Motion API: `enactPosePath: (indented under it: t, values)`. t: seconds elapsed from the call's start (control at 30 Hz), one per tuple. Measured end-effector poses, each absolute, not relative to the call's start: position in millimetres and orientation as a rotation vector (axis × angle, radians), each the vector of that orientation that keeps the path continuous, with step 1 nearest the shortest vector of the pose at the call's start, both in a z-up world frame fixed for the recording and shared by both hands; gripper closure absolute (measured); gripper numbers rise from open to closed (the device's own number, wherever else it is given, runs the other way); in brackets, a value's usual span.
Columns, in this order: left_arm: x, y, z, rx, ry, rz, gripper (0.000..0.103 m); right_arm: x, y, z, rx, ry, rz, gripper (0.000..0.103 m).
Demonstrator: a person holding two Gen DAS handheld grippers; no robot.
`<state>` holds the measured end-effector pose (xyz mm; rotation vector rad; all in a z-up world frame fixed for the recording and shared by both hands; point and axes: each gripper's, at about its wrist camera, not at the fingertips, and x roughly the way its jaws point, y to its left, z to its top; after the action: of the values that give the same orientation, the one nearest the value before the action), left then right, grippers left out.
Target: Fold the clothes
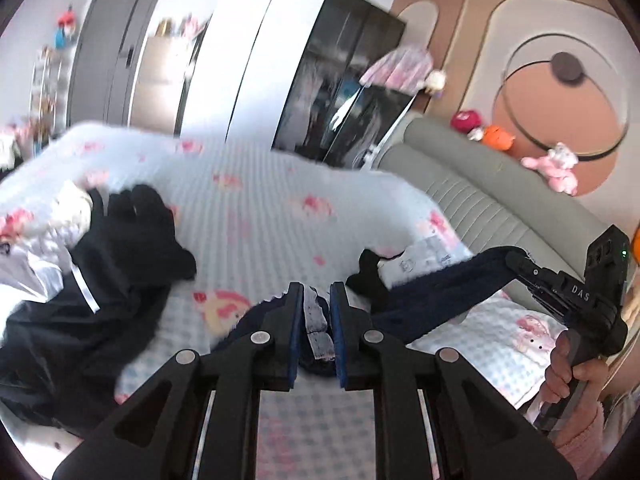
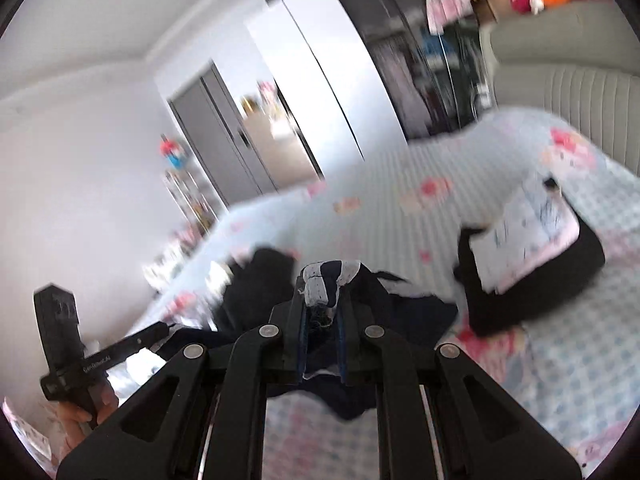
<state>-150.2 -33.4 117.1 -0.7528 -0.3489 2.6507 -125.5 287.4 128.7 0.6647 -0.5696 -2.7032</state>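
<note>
both grippers, left (image 1: 316, 312) and right (image 2: 322, 320), pinch the dark navy white-trimmed garment (image 1: 436, 292), stretched left-right above the floral bed (image 1: 256, 200).

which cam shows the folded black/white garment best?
Right wrist: the folded garment lies whole and unobstructed on the bed. Left wrist shows only part of it, behind the navy garment stretched between both grippers.

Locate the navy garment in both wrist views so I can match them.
Left wrist: navy garment at lower centre, stretching right to the right gripper.
Right wrist: navy garment at lower centre, clamped in the gripper.
Shared landmark: folded black-and-white garment on the bed.
</note>
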Motion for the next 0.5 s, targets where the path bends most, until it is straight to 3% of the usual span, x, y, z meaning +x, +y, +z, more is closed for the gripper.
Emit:
enactPosePath:
  t: [0.07,0.13,0.37,0.5]
  values:
    - [-137.9,-36.5,101.3,-0.797,-0.347,2.654,0.089,-105.9,291.9,130.6,0.613,-0.603,-2.703,0.093]
    - [-130.8,-36.3,67.0,-0.907,-0.325,2.643,0.089,-86.2,295.5,98.1,0.669,-0.653,-2.716,0.092]
    - [-139.7,-38.2,-115.2,-1.480,-0.429,2.448,0.089,-63.7,298.6,-105.2,1.282,-0.804,-2.673,0.092]
    - [-136.3,-33.3,-146.7,-1.535,-0.542,2.346,0.088,-56.3,313.8,-160.4,1.452,-0.915,-2.626,0.090]
